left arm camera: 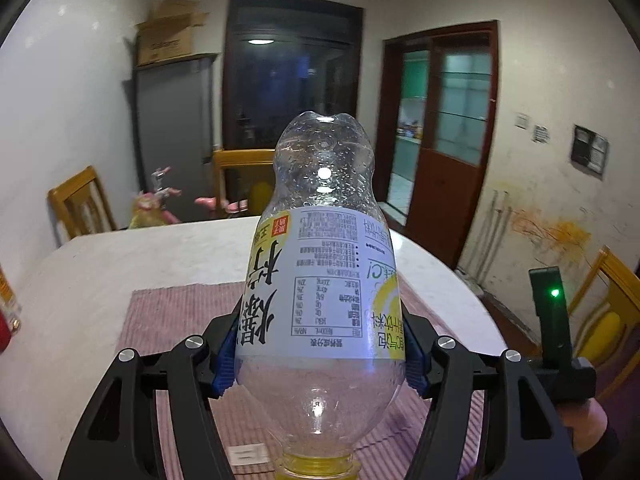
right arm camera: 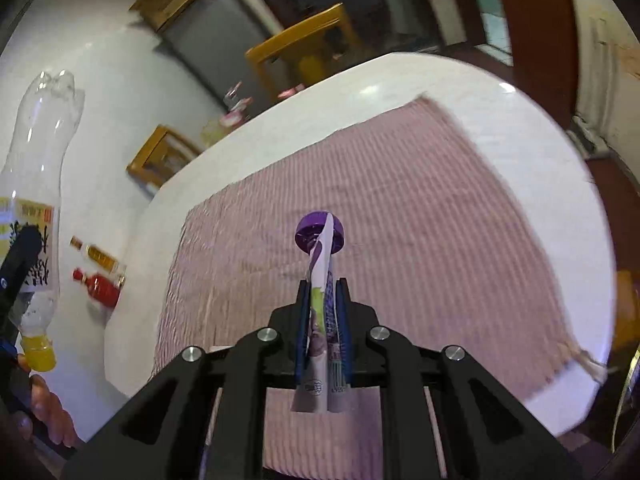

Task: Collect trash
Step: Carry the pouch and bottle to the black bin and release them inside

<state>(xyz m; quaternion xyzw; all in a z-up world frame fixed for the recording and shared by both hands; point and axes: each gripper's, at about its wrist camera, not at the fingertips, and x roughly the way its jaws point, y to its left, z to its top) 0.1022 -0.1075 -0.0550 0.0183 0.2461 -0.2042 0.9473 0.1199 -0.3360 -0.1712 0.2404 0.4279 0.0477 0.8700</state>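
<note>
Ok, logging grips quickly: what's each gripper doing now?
Left gripper: closed on the bottle.
Right gripper: closed on the pouch.

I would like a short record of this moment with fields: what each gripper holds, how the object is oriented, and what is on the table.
left gripper: shut on the empty plastic bottle, pads on its label
bottle orientation: yellow cap toward the camera, base pointing away
right gripper: shut on the flattened drink pouch
pouch orientation: purple cap at the far end
table: white top, with a pink striped placemat on it
trash left on the mat: none visible
</note>
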